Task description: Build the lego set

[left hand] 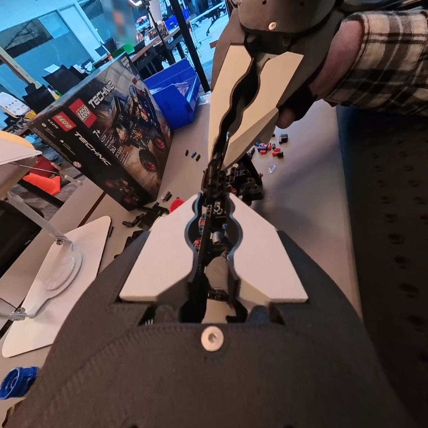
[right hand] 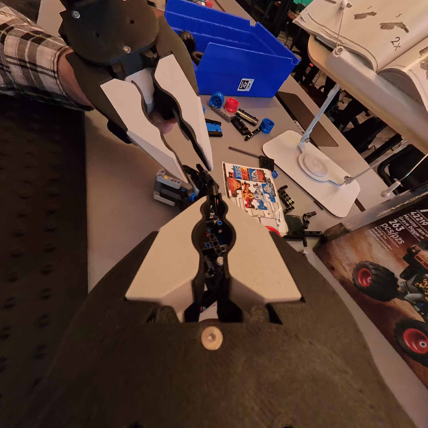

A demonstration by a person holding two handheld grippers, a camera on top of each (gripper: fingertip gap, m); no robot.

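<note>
My left gripper point(left hand: 212, 196) clamps the black lego assembly point(left hand: 209, 222); my right gripper point(right hand: 214, 196) pinches its far end. My fingers point(left hand: 166, 250) hide most of it, so its shape beyond my tips stays unclear.

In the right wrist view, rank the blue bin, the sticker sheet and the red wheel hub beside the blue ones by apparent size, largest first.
1. Blue bin, by far the largest.
2. Sticker sheet.
3. Red wheel hub, the smallest.
The bin sits farthest from the camera and still looks biggest, so the order is safe.
</note>
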